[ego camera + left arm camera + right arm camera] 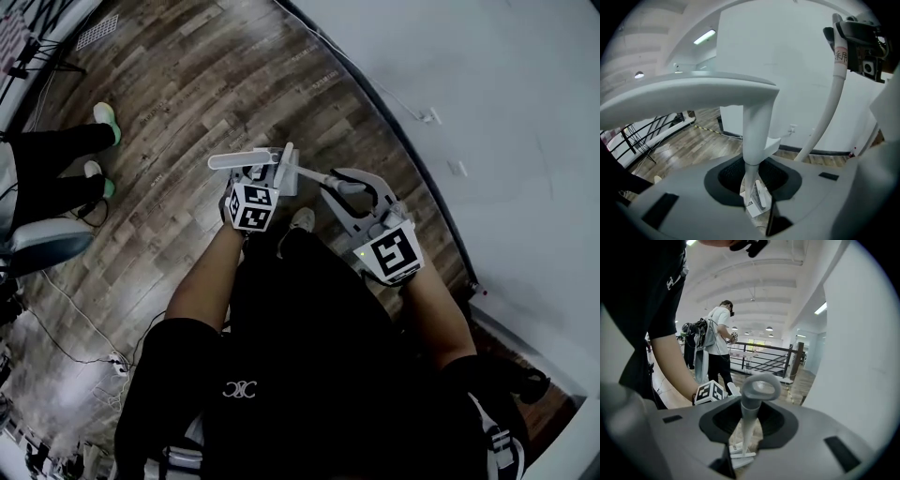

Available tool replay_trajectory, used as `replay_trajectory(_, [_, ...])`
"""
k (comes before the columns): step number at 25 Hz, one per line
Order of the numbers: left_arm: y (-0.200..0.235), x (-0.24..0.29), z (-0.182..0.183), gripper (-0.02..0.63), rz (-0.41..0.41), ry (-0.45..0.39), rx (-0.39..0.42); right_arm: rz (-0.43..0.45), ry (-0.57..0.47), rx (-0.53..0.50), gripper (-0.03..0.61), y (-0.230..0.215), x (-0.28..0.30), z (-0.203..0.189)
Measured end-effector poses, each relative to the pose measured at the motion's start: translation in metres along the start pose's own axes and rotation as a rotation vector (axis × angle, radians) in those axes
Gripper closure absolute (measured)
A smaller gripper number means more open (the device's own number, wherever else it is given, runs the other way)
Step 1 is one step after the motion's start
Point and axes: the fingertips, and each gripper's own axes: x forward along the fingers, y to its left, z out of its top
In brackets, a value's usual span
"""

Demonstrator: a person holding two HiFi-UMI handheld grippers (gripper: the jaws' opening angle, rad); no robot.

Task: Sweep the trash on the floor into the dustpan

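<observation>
Preparation stage: left gripper [751, 186] clamped on a pale grey T-topped plastic handle [757, 136], right gripper [747, 428] clamped on a pale grey ring-ended plastic handle [760, 389], both at frame centre over brown wood-plank floor [187, 94]; no trash or dustpan body visible, so sweeping is judged not yet done.

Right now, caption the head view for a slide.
Left gripper grips a T-topped handle, right gripper a loop-ended handle, above wood floor.

Arms lowered: left tool [267, 173] clamps a curved handle [757, 131], right tool [349, 192] a looped handle [759, 390].
</observation>
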Motion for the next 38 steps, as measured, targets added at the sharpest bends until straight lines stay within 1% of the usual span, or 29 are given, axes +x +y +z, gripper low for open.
replay_trajectory(2, [0.008, -0.005, 0.007, 0.528, 0.008, -0.008, -0.019, -0.068, -0.027, 0.061, 0.472, -0.014, -0.019, 0.012])
replay_trajectory(4, [0.019, -0.013, 0.016, 0.528, 0.027, -0.024, -0.044, -0.149, -0.045, 0.159, 0.472, -0.034, -0.04, 0.022])
replay_trajectory(6, [0.029, -0.021, 0.027, 0.528, 0.048, -0.034, -0.062, -0.246, -0.076, 0.238, 0.472, -0.06, -0.062, 0.033])
replay_trajectory(8, [0.039, -0.03, 0.042, 0.528, 0.07, -0.034, -0.075, -0.34, -0.121, 0.292, 0.472, -0.086, -0.082, 0.044])
replay_trajectory(11, [0.047, -0.048, 0.064, 0.528, 0.096, -0.021, -0.103, -0.453, -0.162, 0.336, 0.472, -0.112, -0.109, 0.058])
replay_trajectory(13, [0.05, -0.062, 0.085, 0.528, 0.109, -0.037, -0.107, -0.515, -0.173, 0.351, 0.472, -0.125, -0.12, 0.064])
replay_trajectory(15, [0.05, -0.079, 0.111, 0.528, 0.115, -0.079, -0.085, -0.571, -0.173, 0.357, 0.472, -0.134, -0.128, 0.062])
replay_trajectory(18, [0.043, -0.111, 0.146, 0.528, 0.102, -0.145, -0.032, -0.645, -0.152, 0.378, 0.472, -0.139, -0.133, 0.045])
replay_trajectory(21, [0.045, -0.137, 0.176, 0.528, 0.112, -0.189, 0.005, -0.694, -0.131, 0.401, 0.472, -0.145, -0.137, 0.026])
replay_trajectory(25, [0.054, -0.149, 0.206, 0.528, 0.148, -0.218, 0.001, -0.738, -0.143, 0.403, 0.472, -0.158, -0.141, 0.014])
replay_trajectory(32, [0.047, -0.14, 0.226, 0.528, 0.134, -0.228, 0.036, -0.777, -0.173, 0.391, 0.472, -0.179, -0.145, 0.018])
replay_trajectory(34, [0.041, -0.138, 0.227, 0.528, 0.123, -0.229, 0.031, -0.781, -0.171, 0.393, 0.472, -0.181, -0.146, 0.017])
replay_trajectory(38, [0.03, -0.135, 0.241, 0.528, 0.108, -0.256, 0.032, -0.795, -0.181, 0.394, 0.472, -0.19, -0.153, 0.018])
